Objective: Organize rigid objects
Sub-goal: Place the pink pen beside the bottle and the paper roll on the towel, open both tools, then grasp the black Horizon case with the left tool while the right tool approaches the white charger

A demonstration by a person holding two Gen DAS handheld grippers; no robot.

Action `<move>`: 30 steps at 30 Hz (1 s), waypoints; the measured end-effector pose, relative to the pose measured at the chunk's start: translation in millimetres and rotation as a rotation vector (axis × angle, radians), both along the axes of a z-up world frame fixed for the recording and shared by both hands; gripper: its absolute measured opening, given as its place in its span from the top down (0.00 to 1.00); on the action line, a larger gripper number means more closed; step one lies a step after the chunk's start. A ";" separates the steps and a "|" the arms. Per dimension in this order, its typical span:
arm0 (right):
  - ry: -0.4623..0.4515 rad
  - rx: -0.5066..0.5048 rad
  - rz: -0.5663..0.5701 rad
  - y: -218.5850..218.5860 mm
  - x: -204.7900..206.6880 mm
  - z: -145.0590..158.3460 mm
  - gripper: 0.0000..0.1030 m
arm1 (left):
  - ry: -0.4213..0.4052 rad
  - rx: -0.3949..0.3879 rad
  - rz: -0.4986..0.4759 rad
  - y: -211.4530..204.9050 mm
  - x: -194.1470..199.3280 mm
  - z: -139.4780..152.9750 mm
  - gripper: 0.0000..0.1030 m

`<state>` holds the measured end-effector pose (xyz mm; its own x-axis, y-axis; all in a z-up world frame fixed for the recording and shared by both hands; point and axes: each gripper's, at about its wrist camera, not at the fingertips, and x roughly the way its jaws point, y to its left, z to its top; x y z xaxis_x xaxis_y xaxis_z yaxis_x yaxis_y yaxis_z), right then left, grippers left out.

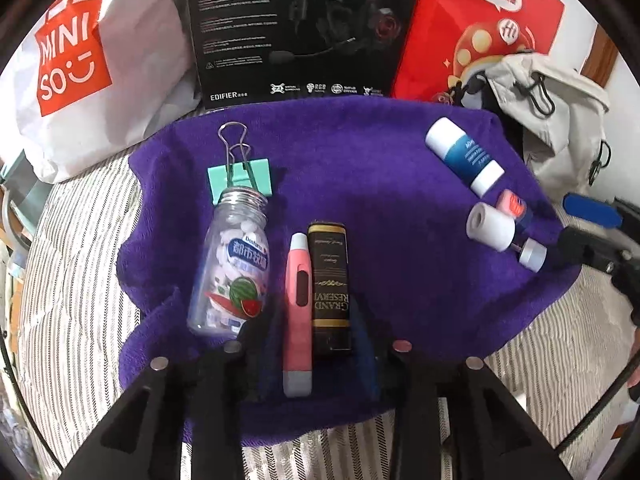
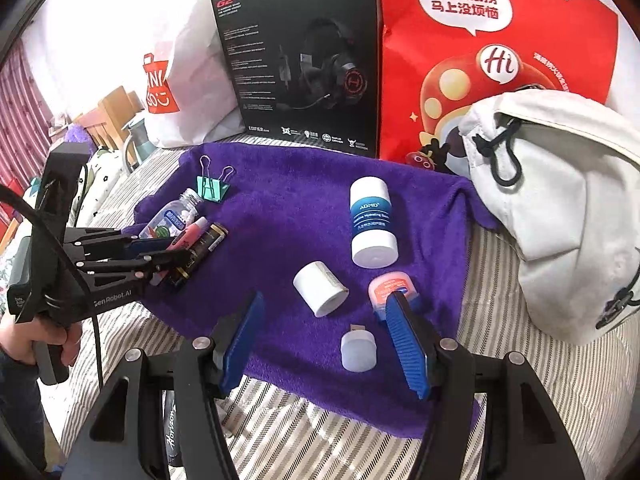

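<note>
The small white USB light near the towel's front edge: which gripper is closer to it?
Right. The right gripper hovers open just over the USB light; the left gripper sits across the purple towel by the pink pen.

"MINISO" marks the white bag point(image 1: 80, 76); "HECATE" and "EDIFIER" the black headset box point(image 2: 304, 60); "GRAND RESERVE" the dark box point(image 1: 330, 288); "ADMD" the blue-white bottle point(image 2: 372, 222).
</note>
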<state>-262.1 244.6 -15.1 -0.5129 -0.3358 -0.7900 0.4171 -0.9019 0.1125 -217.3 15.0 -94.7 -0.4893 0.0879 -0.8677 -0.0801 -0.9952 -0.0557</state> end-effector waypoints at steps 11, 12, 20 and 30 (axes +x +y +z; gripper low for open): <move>-0.003 0.018 -0.007 6.4 13.7 2.9 0.39 | 0.005 0.019 0.008 0.3 17.3 7.4 0.60; -0.003 0.017 -0.008 6.9 15.6 2.9 0.39 | 0.015 0.025 0.003 0.4 20.4 10.3 0.54; 0.020 -0.016 -0.065 18.1 42.4 12.0 0.24 | 0.095 0.056 -0.011 4.3 51.3 40.9 0.24; -0.004 -0.020 -0.232 49.7 92.5 6.3 0.01 | 0.057 0.075 -0.057 41.0 94.1 31.2 0.22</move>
